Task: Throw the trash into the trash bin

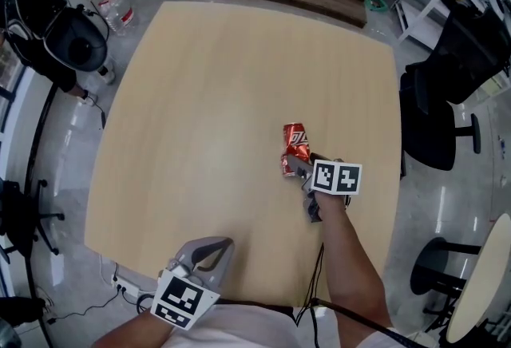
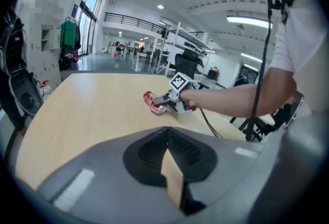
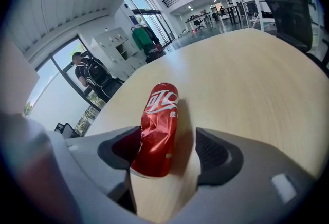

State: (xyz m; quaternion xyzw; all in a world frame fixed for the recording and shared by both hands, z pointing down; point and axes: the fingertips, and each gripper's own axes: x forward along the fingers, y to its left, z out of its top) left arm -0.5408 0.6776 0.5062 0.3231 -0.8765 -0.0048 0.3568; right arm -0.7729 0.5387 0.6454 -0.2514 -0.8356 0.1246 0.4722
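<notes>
Ahead of my left gripper point(image 1: 212, 251), the wooden tabletop point(image 1: 200, 99) lies bare toward 10 and 12 o'clock, with room to pass. At 1 o'clock my right gripper point(image 1: 297, 164), jaws spread round the crushed red can point(image 1: 296, 139), and my forearm point(image 1: 347, 259) block the way.

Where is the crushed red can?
In the head view the crushed red can lies right of centre on the table, one end between the right gripper's open jaws.

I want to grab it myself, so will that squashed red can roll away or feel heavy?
Probably light: the can is dented and crumpled, so it looks empty. It likely won't roll far, since its body is bent and creased where it lies on the table. The buckled metal would probably squash more if squeezed hard.
</notes>
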